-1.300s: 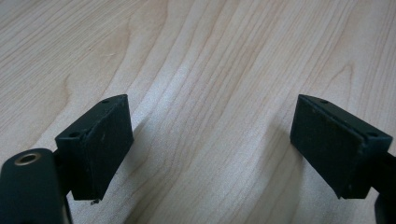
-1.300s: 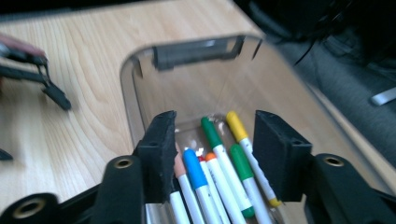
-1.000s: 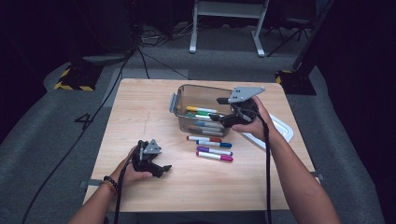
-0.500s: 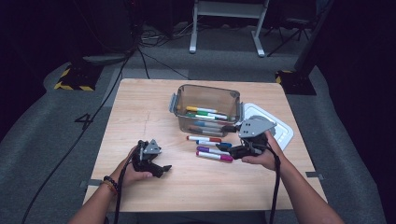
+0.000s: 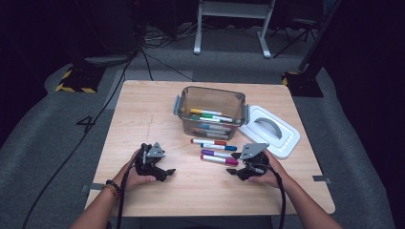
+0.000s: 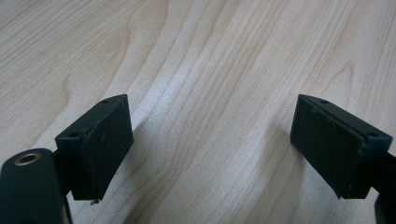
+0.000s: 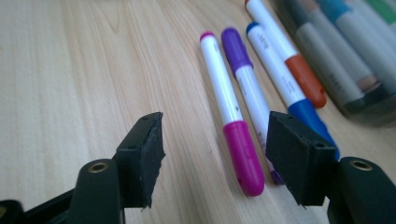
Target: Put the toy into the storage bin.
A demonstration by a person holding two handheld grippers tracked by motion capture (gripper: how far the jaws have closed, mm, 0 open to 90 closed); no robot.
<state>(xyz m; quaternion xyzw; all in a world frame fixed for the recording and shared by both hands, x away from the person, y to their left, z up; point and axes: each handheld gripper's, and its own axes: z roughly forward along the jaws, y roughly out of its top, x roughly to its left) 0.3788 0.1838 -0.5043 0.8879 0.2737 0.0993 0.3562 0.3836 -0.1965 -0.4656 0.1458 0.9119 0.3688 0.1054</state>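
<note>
Overhead, a pale wooden table point(image 5: 157, 114) stands on grey carpet in a dark room, with black cables trailing across the floor, a white metal stand point(image 5: 232, 24) behind and a yellow-and-black striped block point(image 5: 76, 82) at the far left; a clear plastic bin point(image 5: 210, 110) sits at the middle of the table with several markers inside, and its white lid point(image 5: 270, 130) lies flat just to the right, handle up. Four markers lie loose on the wood just in front of the bin; the right gripper point(image 7: 212, 154) rests low at the near edge, its jaws apart and empty, and in the right gripper view the pink marker point(image 7: 231, 122) lies just ahead of the gap, nearer the right jaw; beside it lie the purple marker point(image 7: 245, 77), the blue marker point(image 7: 280, 79) and the orange marker point(image 7: 285, 49), all with white barrels and coloured caps, roughly parallel. The left gripper point(image 6: 210, 140) is held in a hand point(image 5: 136, 176) at the near left, well apart from the markers, jaws wide over bare wood.
</note>
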